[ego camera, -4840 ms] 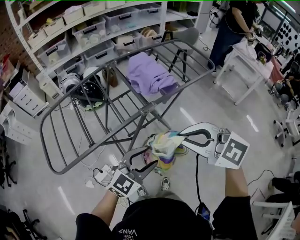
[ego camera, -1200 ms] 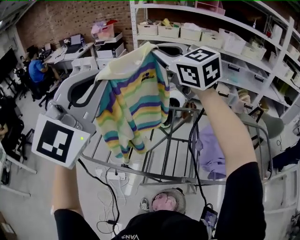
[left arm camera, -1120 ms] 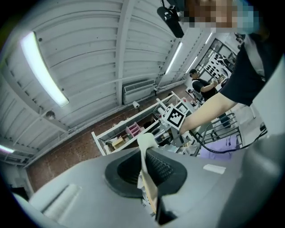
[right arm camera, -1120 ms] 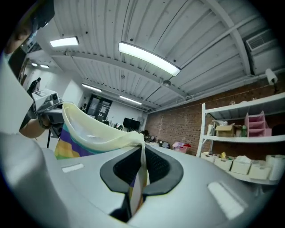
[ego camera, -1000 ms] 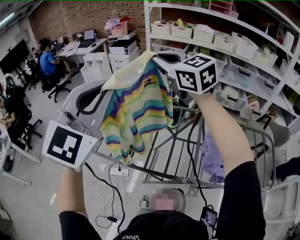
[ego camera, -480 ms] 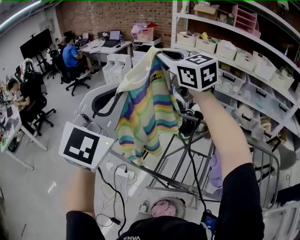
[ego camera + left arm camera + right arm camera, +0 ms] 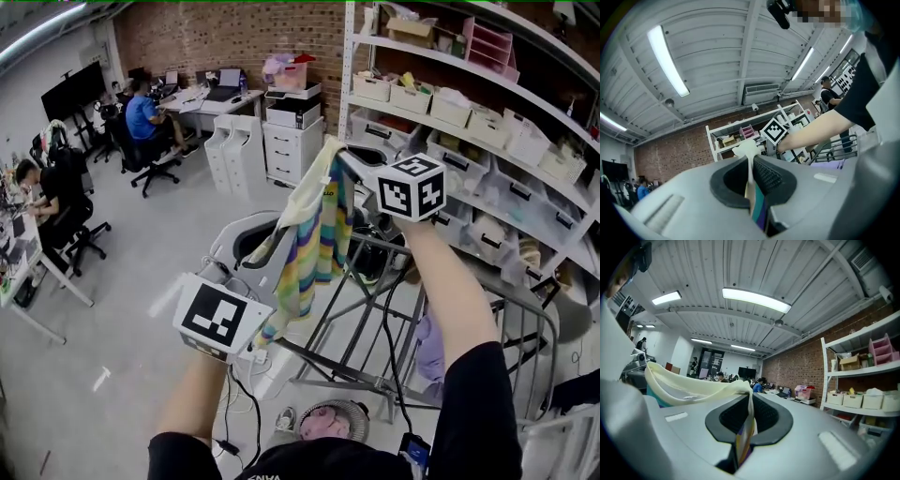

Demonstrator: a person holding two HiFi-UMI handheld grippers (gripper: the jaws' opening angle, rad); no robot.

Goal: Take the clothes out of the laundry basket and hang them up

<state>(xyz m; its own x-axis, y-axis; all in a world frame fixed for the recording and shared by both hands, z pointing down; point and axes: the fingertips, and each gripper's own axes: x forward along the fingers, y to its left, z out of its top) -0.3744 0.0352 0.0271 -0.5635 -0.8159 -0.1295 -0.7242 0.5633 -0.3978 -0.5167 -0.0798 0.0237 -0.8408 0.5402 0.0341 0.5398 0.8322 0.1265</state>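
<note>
Whereas a second ago the pastel striped knit top (image 7: 319, 225) hung spread flat between the 2 claws, it now hangs bunched into a narrow, edge-on drape. The left claw (image 7: 274, 232) has dropped lower and closer to the right claw (image 7: 343, 157). Both are clamped on the top's cream edge: each gripper view shows cloth pinched between the black pads, at the left claw (image 7: 751, 168) and the right claw (image 7: 750, 405).

For the task, this reads as the top being out of the basket and lifted clear, held above the grey metal drying rack (image 7: 356, 373) but not yet laid on any rail. Lowering it over a free bar looks like the remaining step.

A lilac garment (image 7: 429, 349) already lies on the rack. What looks like the round laundry basket (image 7: 330, 424) sits on the pale grey floor (image 7: 112, 309) by the person's feet. White shelving (image 7: 487, 70) with storage bins fills the right side. A red brick wall (image 7: 234, 33) and desks (image 7: 202, 94) with seated people lie at the back left.
</note>
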